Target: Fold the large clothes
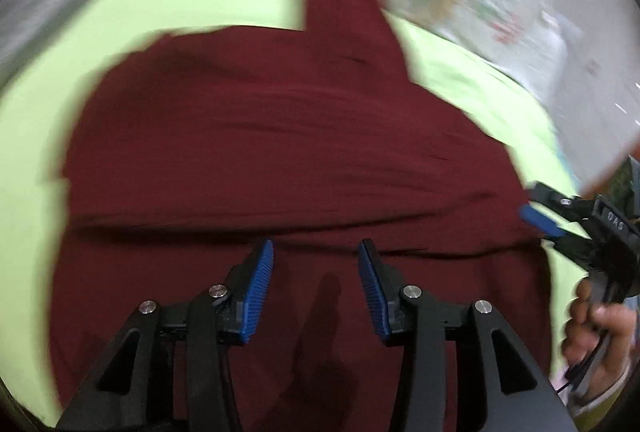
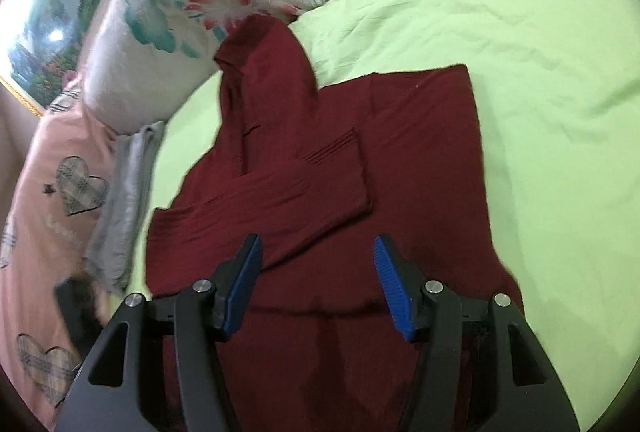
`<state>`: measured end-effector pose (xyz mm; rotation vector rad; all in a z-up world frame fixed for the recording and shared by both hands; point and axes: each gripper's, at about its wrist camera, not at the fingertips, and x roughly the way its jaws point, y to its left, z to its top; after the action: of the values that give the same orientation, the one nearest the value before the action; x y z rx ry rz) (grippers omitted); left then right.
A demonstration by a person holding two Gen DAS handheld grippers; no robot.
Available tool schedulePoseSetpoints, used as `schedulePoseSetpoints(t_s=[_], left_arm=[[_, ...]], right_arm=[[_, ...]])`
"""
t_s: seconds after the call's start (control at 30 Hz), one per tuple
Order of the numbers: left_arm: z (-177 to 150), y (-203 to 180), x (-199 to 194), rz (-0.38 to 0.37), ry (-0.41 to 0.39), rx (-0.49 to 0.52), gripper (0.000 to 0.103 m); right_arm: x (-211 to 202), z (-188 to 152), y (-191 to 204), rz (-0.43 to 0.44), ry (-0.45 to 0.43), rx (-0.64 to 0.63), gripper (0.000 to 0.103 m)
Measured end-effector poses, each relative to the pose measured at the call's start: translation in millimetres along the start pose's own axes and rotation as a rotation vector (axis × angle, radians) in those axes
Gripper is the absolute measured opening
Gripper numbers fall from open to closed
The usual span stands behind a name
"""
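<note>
A dark red garment (image 1: 280, 135) lies spread on a lime green bed sheet (image 1: 32, 151). In the right wrist view the garment (image 2: 420, 151) has a sleeve (image 2: 304, 183) folded across its body and a long part (image 2: 260, 79) reaching toward the pillows. My left gripper (image 1: 316, 244) is open just above the garment's near part, with nothing between its blue pads (image 1: 260, 288). My right gripper (image 2: 318, 240) also stands open over the cloth, holding nothing. In the blurred left wrist view the right gripper (image 1: 544, 222) sits at the garment's right edge, held by a hand (image 1: 592, 324).
A floral pillow (image 2: 192, 11) and a pink pillow with plaid hearts (image 2: 52, 199) lie along the head of the bed. Between them and the sheet is a grey cloth (image 2: 128, 191). The green sheet (image 2: 540, 71) stretches wide to the right of the garment.
</note>
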<state>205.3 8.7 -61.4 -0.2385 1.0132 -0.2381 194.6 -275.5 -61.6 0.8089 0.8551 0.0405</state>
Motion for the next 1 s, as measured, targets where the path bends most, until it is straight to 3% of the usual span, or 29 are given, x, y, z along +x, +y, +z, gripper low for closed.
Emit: schedulePoseSetpoints(t_s=[0.1,0.23,0.27,0.3,0.37,0.43,0.53,0.67,0.87,1.0], left_arm=[[-5.0,63.9,-20.5,0.071,-0.033,-0.128,0.044],[-6.4,108.1,-28.0,0.035,-0.057,-0.185,0.034],[-4.1,108.1,-26.8,0.039,-0.056,-0.176,0.034],[-0.1,106.6,-24.5,0.053,-0.059,-0.157,0.034],[4.9,103.9,-22.3,0.074,-0.060,-0.133,0.034],[11.3,97.2,-14.7,0.120,-0.059,-0.096,0.034],[22.4,88.7,-9.6,0.153,-0.061,-0.062,0.034],[17.3,78.3,-10.8,0.195,-0.062,0.005,0.034],[15.3,80.7,-8.9,0.211,-0.066,0.006,0.032],[14.7,88.8,-14.7,0.208,-0.064,-0.021,0.027]], right_arm=[[23.1,10.4,-3.4,-0.093,0.022,0.011,0.059],[40.7,21.2,-6.0,-0.132,0.004,0.040,0.058],[45.4,24.9,-3.3,-0.136,-0.002,0.036,0.053],[50.2,28.6,-2.3,-0.133,0.002,0.038,0.032],[59.4,32.7,-0.7,-0.104,0.032,0.055,0.005],[52.6,36.5,6.9,-0.025,0.003,0.055,0.005],[11.0,45.9,22.1,0.031,-0.118,0.021,0.005],[-35.2,50.4,11.6,0.012,-0.227,0.033,0.005],[-8.4,26.8,-20.3,-0.048,-0.112,0.062,0.005],[-13.3,18.2,-25.7,-0.066,-0.128,0.066,0.005]])
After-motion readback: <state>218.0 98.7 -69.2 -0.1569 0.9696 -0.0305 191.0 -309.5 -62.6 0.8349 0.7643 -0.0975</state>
